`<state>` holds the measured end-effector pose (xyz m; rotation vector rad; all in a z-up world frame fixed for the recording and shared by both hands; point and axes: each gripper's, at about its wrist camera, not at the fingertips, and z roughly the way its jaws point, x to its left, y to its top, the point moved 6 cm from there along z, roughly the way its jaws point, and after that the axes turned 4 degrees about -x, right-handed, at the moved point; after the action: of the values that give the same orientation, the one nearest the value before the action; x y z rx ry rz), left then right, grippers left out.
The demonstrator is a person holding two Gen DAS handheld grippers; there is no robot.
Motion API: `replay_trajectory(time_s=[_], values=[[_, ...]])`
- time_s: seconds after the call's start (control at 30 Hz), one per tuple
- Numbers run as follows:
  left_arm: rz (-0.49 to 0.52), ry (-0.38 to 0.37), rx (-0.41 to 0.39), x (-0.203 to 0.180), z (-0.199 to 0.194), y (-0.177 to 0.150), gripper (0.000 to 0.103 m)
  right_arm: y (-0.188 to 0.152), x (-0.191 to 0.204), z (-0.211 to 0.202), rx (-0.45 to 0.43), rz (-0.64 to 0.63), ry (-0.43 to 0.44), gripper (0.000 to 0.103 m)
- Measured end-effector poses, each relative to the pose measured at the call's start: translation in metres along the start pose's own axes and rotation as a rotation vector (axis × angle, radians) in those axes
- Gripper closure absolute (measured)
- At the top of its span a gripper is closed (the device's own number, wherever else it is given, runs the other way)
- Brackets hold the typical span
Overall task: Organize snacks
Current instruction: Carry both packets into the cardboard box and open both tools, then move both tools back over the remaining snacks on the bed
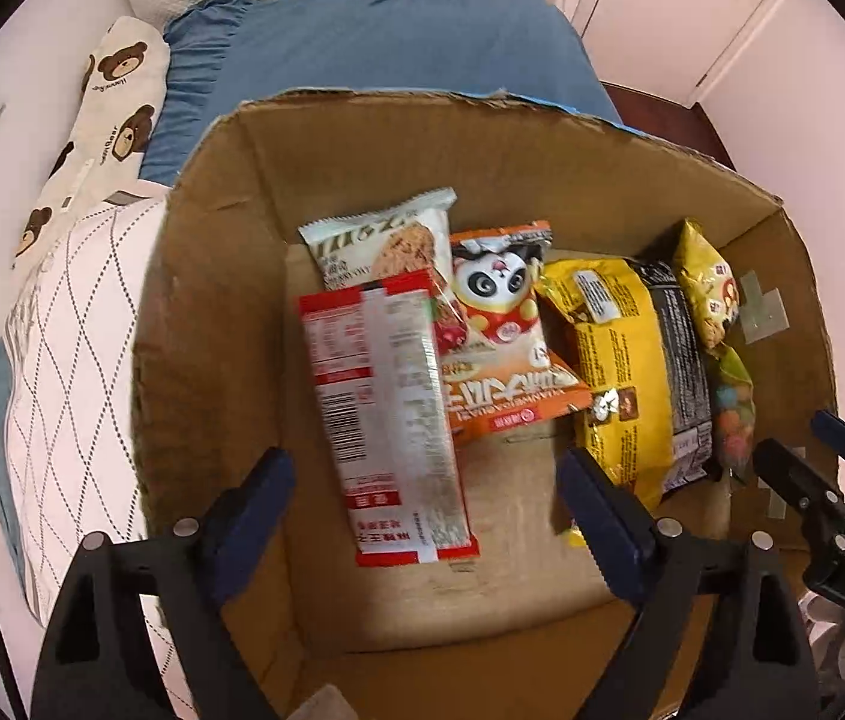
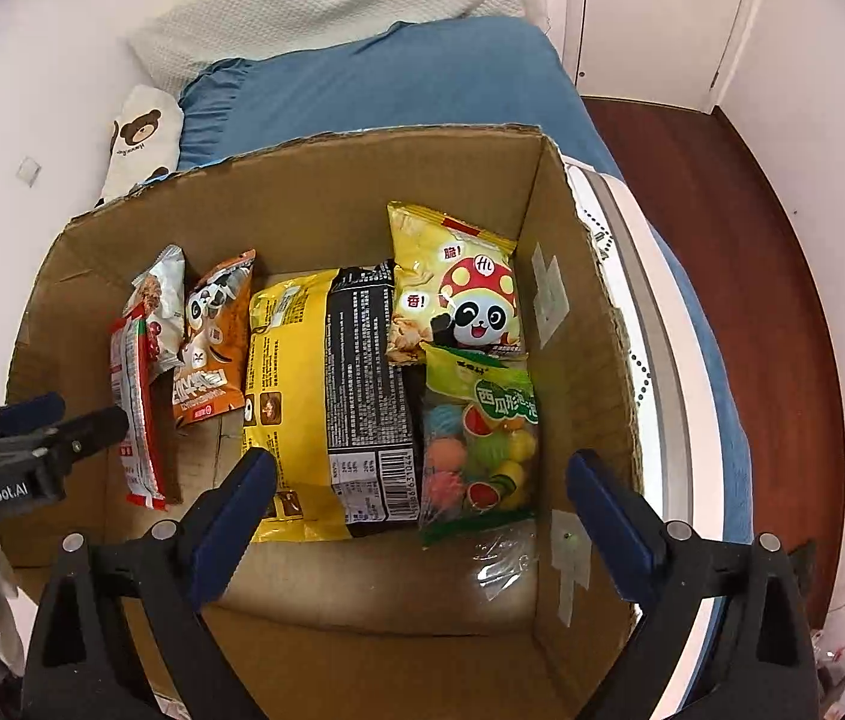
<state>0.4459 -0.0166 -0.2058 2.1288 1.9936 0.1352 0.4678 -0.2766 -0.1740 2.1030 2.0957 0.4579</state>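
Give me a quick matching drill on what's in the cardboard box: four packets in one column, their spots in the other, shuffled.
Things:
1. red and white packet
2. big yellow and black bag
3. mushroom-panda chip bag
4. green-topped candy bag

Places:
A. far right corner of the box
B. farthest left of the row, barcode side up
C. near right, just in front of the chip bag
D. middle of the box, printed back facing up

Pairs: 1-B, 2-D, 3-A, 4-C.

Both the left gripper and the right gripper hover open above the cardboard box, holding nothing.
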Motion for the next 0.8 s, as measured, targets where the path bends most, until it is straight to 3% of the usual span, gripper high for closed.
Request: replay_trajectory(time_s=[0.13, 0.6, 0.8], values=[[-0.008, -0.002, -0.012, -0.002, -0.006, -0.010, 0.013, -0.011, 0.008, -0.008, -0.013, -0.010, -0.003, 0.004], [-0.009, 0.024, -0.251, -0.002, -0.085, -0.066, 0.013, -0.061, 0.021, -0.067, -0.132, -0.025, -0.027, 0.004], [-0.006, 0.018, -0.310, -0.003, -0.115, -0.086, 0.013, -0.077, 0.026, -0.105, -0.205, -0.037, -0.025, 0.004]])
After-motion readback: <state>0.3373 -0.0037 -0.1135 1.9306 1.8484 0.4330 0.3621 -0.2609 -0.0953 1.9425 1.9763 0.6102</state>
